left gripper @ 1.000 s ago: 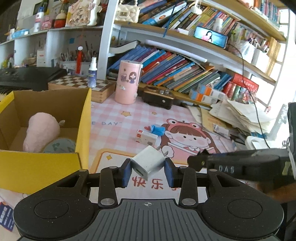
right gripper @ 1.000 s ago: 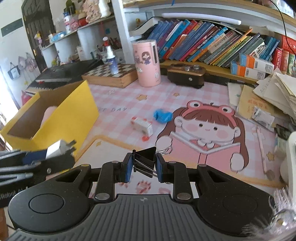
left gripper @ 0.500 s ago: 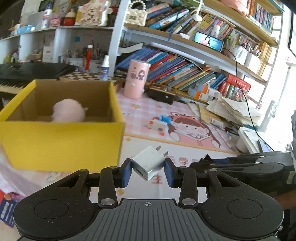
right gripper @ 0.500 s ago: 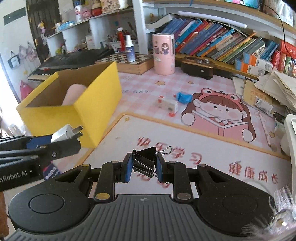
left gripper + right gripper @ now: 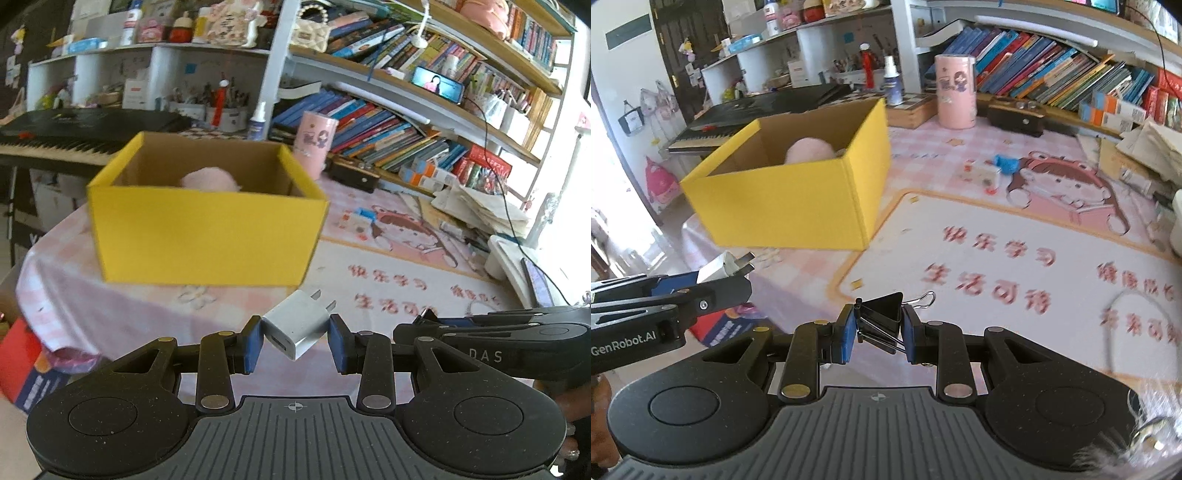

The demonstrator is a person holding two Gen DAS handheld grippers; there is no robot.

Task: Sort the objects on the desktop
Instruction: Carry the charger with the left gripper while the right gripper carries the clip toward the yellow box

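Observation:
My left gripper (image 5: 296, 345) is shut on a white USB charger plug (image 5: 297, 328), held in the air in front of the yellow cardboard box (image 5: 207, 236); the plug also shows in the right wrist view (image 5: 720, 266). My right gripper (image 5: 878, 334) is shut on a black binder clip (image 5: 881, 321), to the right of the left gripper and over the desk mat. The box (image 5: 798, 195) stands open-topped on the desk and holds a pink plush toy (image 5: 809, 149).
A small white box (image 5: 984, 177) and a blue object (image 5: 1006, 164) lie on the pink mat (image 5: 997, 236) beyond the yellow box. A pink cylinder (image 5: 955, 92), spray bottle (image 5: 890, 81), keyboard (image 5: 66, 136), bookshelves and paper stacks (image 5: 480, 210) line the back and right.
Both grippers have drawn back and up from the desk with their objects still held. The yellow box now appears farther away and more central in both views.

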